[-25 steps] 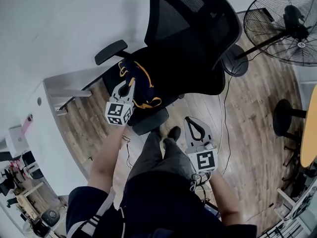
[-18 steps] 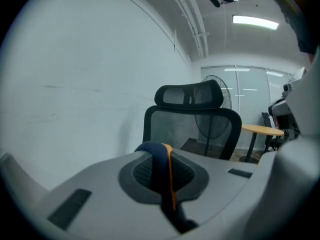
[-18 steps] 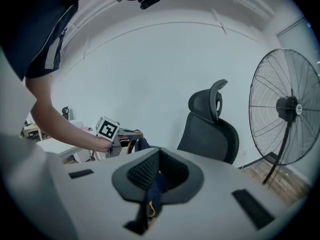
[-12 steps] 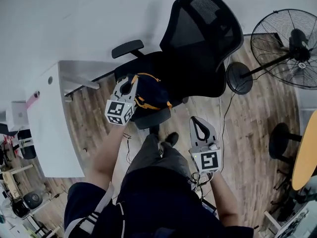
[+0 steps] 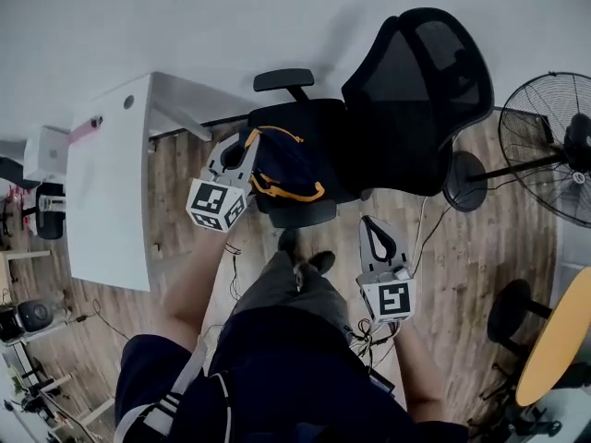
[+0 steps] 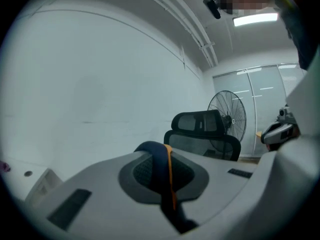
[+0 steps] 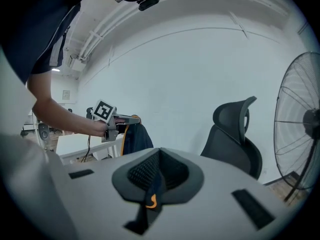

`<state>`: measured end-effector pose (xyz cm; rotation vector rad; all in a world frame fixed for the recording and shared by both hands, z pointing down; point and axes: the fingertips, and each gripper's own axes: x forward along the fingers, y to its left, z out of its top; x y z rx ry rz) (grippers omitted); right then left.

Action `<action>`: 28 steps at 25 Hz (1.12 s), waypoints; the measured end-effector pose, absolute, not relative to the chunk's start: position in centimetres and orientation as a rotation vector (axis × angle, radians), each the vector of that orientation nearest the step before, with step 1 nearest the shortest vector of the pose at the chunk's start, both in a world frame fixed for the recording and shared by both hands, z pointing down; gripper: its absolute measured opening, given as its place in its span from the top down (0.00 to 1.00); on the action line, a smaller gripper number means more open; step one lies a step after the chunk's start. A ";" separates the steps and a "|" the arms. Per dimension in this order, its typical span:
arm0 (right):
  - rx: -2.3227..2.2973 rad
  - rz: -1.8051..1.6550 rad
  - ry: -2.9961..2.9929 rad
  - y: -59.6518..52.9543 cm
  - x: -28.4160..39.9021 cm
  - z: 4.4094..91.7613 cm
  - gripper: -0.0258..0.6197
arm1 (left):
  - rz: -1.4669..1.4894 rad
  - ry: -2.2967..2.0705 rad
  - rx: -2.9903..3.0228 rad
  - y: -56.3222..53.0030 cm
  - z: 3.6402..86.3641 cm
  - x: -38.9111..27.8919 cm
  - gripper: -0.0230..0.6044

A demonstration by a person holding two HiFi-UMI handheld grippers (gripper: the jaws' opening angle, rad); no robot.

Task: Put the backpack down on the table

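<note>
The navy backpack [image 5: 291,166] with orange trim hangs in front of the black office chair [image 5: 416,90], clear of the seat. My left gripper [image 5: 242,146] is shut on its navy top strap [image 6: 159,156], which loops over the closed jaws. In the right gripper view the backpack [image 7: 135,139] dangles below the left gripper [image 7: 131,119]. The white table [image 5: 106,183] lies to the left of the backpack. My right gripper [image 5: 372,224] sits lower right, apart from the bag, shut on a dark strap with an orange tip [image 7: 150,196]; where that strap leads is hidden.
A standing fan [image 5: 554,160] is at the right behind the chair, with a cable on the wooden floor. Round stools and a yellow tabletop [image 5: 554,340] sit at the far right. The person's legs and shoes [image 5: 305,257] are below the chair. Equipment clutters the far left.
The left gripper has risen with the backpack, lifting it off the chair seat. The view has swung so the white table shows more fully at left. The right gripper rose slightly.
</note>
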<state>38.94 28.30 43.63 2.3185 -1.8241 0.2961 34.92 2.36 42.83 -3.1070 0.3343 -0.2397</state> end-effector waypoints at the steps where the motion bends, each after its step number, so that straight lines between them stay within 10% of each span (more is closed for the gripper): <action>1: 2.306 0.288 -1.841 28.0 38.4 43.4 0.96 | -0.230 0.356 -3.104 2.1 42.1 34.1 0.96; 28: 1.877 0.127 -2.229 6.8 10.9 38.8 0.96 | 0.014 0.697 -3.072 -7.9 27.7 -0.4 0.96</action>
